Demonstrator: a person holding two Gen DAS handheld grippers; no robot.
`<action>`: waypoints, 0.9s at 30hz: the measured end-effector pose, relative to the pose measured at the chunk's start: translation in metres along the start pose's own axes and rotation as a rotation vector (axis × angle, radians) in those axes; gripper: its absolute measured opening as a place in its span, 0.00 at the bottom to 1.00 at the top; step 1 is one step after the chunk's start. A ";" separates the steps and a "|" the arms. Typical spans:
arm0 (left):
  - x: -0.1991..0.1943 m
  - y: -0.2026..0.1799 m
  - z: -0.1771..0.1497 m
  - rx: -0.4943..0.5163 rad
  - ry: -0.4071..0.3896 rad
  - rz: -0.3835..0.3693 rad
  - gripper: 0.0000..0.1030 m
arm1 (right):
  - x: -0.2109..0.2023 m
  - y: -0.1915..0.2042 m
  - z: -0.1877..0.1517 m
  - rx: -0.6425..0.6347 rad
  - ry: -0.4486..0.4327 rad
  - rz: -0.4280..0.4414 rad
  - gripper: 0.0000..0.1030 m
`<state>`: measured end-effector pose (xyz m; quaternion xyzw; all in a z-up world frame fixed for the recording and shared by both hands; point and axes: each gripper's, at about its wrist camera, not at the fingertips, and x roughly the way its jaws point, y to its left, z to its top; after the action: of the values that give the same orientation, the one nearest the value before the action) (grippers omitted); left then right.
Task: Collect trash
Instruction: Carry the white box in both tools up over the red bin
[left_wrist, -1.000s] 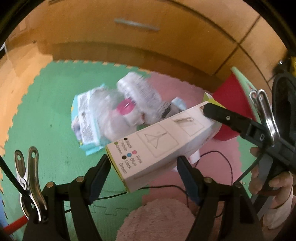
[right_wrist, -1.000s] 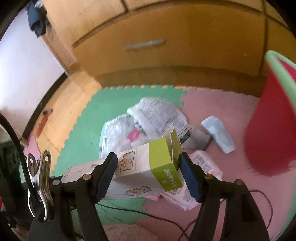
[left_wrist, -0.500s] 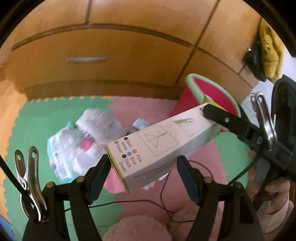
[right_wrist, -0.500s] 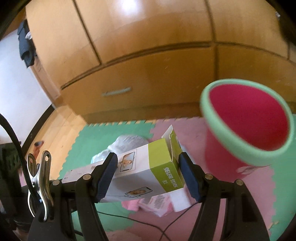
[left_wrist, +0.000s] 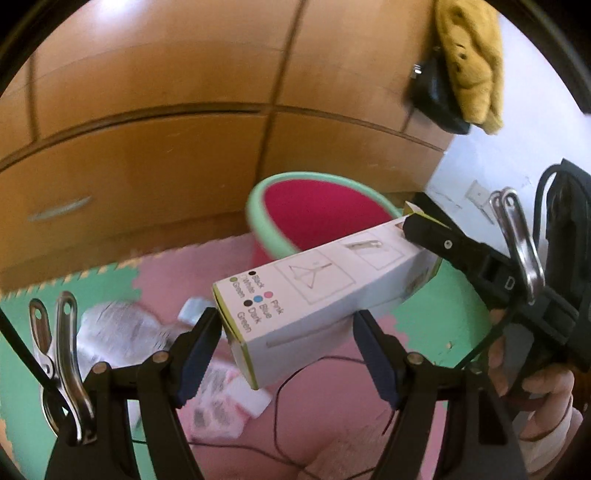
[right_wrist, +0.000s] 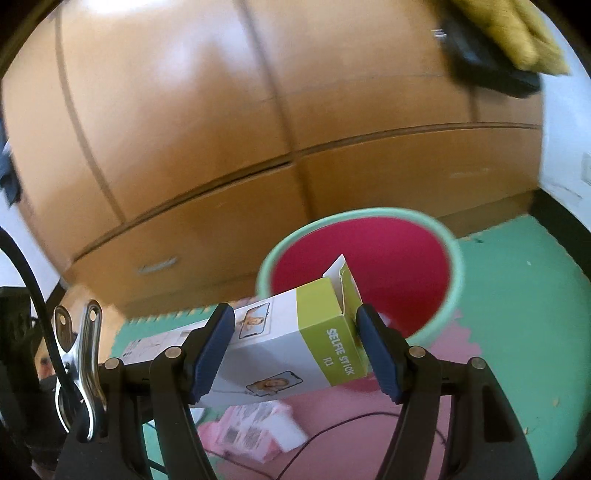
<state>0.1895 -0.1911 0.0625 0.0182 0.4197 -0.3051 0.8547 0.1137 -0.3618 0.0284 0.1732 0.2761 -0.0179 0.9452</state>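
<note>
A white and lime selfie stick box (left_wrist: 314, 295) hangs in the air, carried at both ends. My left gripper (left_wrist: 288, 332) is shut on its white end with the colour list. My right gripper (right_wrist: 295, 325) is shut on its lime end (right_wrist: 332, 332), whose top flap stands open. In the left wrist view the right gripper's black finger (left_wrist: 428, 230) presses the far end, with a hand (left_wrist: 543, 387) behind it. A red bin with a mint green rim (left_wrist: 258, 221) stands just beyond the box; its rim (right_wrist: 456, 258) and its mouth show wide in the right wrist view.
Crumpled plastic and paper trash (left_wrist: 122, 332) and a pink and white pack (right_wrist: 258, 424) lie on the green and pink foam mat. A thin black cable (left_wrist: 280, 398) runs across the floor. A wooden wardrobe (right_wrist: 221, 147) stands behind the bin; a yellow cloth (left_wrist: 472, 55) hangs at the right.
Both grippers have risen and swung right with the box. The bin has come from the right edge to just behind the box; the trash pile has slid to the lower left.
</note>
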 end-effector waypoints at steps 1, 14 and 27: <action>0.004 -0.006 0.004 0.013 -0.001 -0.010 0.75 | -0.002 -0.008 0.003 0.017 -0.012 -0.016 0.69; 0.076 -0.062 0.043 0.159 0.026 -0.107 0.75 | -0.011 -0.108 0.007 0.255 -0.057 -0.148 0.69; 0.097 -0.052 0.056 0.085 0.027 -0.059 0.69 | 0.004 -0.116 -0.006 0.263 -0.012 -0.149 0.69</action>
<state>0.2456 -0.2983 0.0395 0.0460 0.4182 -0.3475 0.8380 0.0985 -0.4681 -0.0155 0.2743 0.2780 -0.1252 0.9120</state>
